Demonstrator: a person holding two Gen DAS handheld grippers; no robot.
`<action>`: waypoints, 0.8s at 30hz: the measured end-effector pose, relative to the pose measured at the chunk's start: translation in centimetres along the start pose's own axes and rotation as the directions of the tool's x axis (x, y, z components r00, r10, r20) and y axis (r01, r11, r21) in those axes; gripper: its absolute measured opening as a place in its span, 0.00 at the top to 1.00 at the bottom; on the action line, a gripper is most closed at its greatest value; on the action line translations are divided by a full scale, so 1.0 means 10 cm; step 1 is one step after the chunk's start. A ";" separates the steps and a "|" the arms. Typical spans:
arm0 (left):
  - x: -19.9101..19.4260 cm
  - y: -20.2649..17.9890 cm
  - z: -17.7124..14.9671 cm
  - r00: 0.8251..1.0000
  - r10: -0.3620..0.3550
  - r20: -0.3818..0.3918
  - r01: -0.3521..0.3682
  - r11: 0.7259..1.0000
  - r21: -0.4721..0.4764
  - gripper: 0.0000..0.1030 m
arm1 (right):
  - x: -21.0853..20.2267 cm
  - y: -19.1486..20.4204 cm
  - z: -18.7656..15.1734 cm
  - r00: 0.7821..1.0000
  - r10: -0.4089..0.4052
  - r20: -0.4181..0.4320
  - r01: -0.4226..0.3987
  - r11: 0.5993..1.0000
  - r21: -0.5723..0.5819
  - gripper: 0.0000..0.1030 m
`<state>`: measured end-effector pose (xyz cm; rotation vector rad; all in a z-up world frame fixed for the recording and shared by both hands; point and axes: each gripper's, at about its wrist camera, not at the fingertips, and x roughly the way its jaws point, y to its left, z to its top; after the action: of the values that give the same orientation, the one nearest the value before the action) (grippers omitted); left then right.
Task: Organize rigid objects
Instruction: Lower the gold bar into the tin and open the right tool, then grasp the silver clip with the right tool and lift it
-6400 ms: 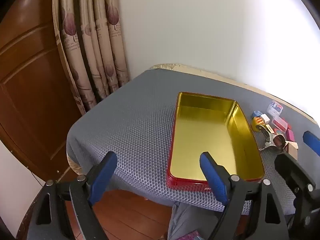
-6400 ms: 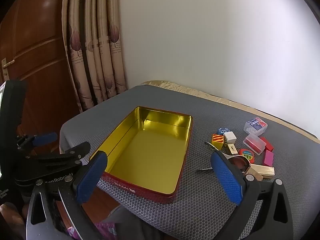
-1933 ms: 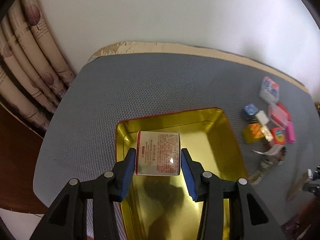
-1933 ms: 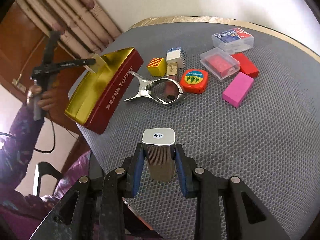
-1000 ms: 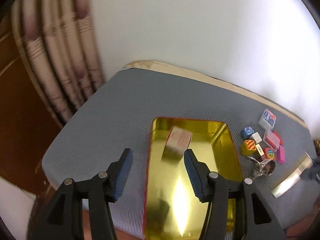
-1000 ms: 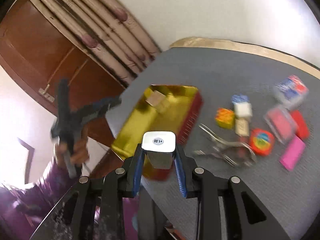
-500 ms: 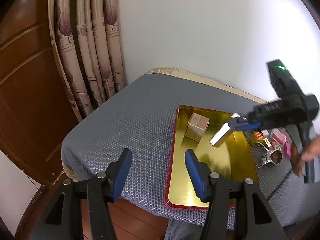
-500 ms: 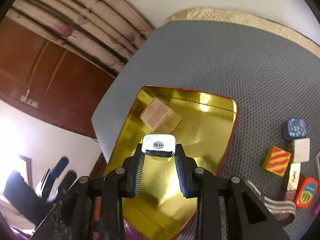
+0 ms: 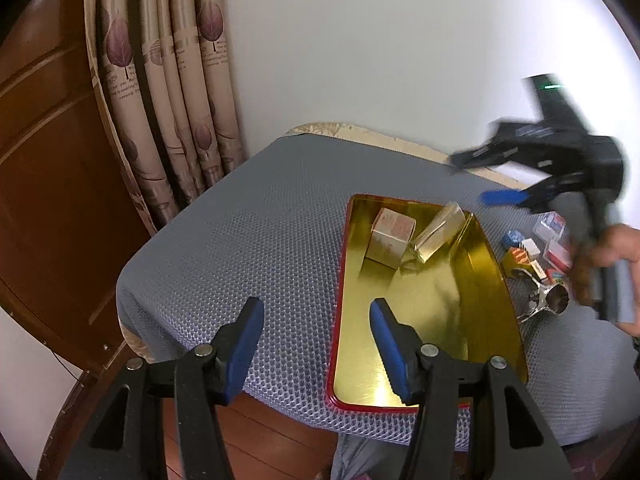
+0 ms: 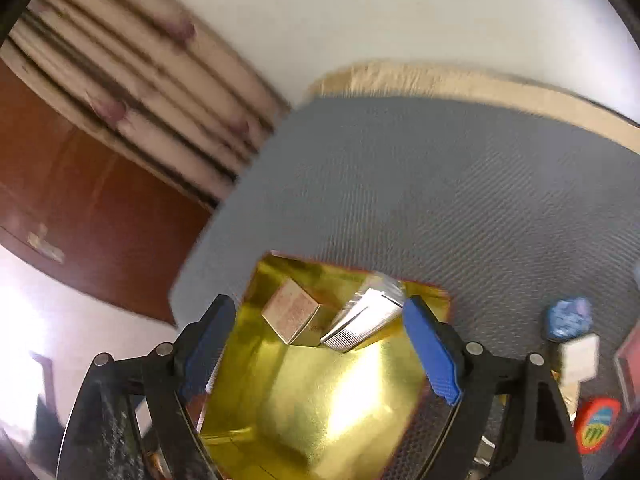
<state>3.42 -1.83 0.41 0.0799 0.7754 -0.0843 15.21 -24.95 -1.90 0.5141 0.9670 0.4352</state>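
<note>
A gold tin with red outer walls lies on the grey mesh cloth. Inside its far end sits a beige printed box. A long silver box rests slanted beside it, against the far wall. My left gripper stands open and empty over the tin's near left edge. My right gripper, blurred, hovers above the tin's far right corner. In the right wrist view its jaws are opening. The silver box lies loose ahead of them next to the beige box, with neither pad touching it.
Right of the tin lie small things: a blue die, a white cube, an orange tape measure, a metal clamp and clear cases. A hand holds the right gripper. Curtain and wooden door stand left.
The right gripper carried the silver box over the tin, opened and let it go; the box now lies in the tin beside the beige box. The left gripper stayed open and drew back slightly.
</note>
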 end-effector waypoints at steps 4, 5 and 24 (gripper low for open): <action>0.01 -0.07 -0.04 1.000 0.000 -0.004 0.000 1.000 0.023 0.45 | -0.74 -0.43 -0.38 0.982 -0.015 0.186 0.002 0.998 0.071 0.12; 0.00 -0.09 -0.05 1.000 0.002 -0.001 -0.002 1.000 0.030 0.45 | -0.93 -0.57 -0.53 0.974 -0.065 0.219 0.048 0.996 0.081 0.10; -0.23 -1.04 -0.14 0.970 -0.230 -0.083 0.241 0.958 0.158 0.45 | -1.36 -0.48 -1.73 0.868 -0.429 0.250 0.496 0.728 -0.473 0.04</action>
<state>-0.23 -11.93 0.60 0.1499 0.8380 -0.3757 -5.85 -32.66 -3.87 -0.2096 0.7740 0.1890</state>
